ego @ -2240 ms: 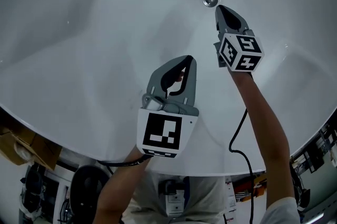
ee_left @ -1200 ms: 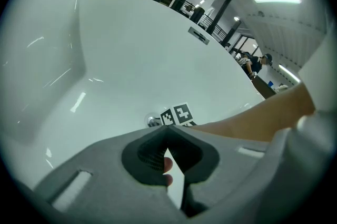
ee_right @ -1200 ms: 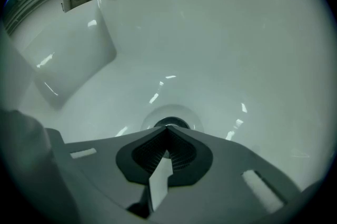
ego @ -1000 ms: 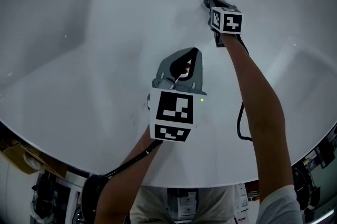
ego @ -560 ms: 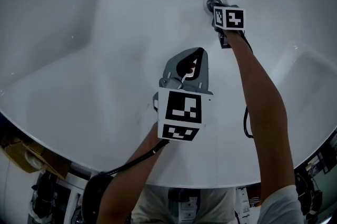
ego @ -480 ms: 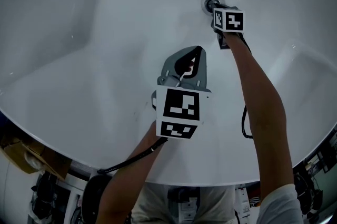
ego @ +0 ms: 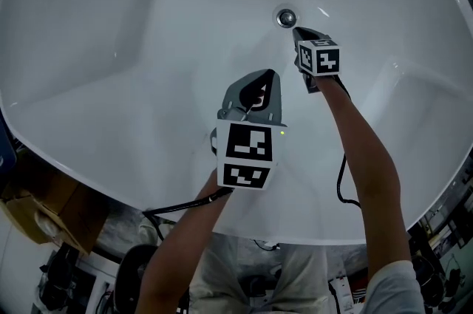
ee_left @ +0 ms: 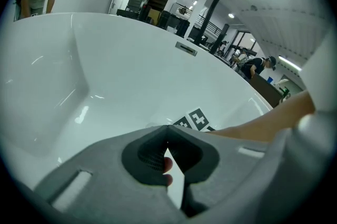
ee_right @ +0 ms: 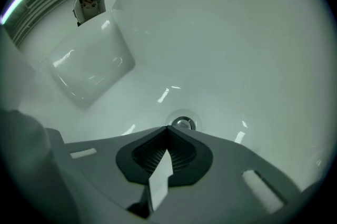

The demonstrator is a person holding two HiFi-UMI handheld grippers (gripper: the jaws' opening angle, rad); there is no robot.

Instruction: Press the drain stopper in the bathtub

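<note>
Jaws together, right gripper point(ego: 297, 30) beside drain stopper point(ego: 286, 17) in bathtub point(ego: 148, 46)

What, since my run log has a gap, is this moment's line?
right gripper: shut, just short of stopper | left gripper: shut, empty, above tub | stopper: not touched

- Grey plastic left gripper point(ego: 269, 74): jaw tips pressed together, nothing between; bare left forearm point(ego: 181, 246) bent behind.
- Grey plastic right gripper point(ego: 298, 31): jaw tips meeting, empty; bare right arm point(ego: 362, 165) stretched straight behind.
</note>
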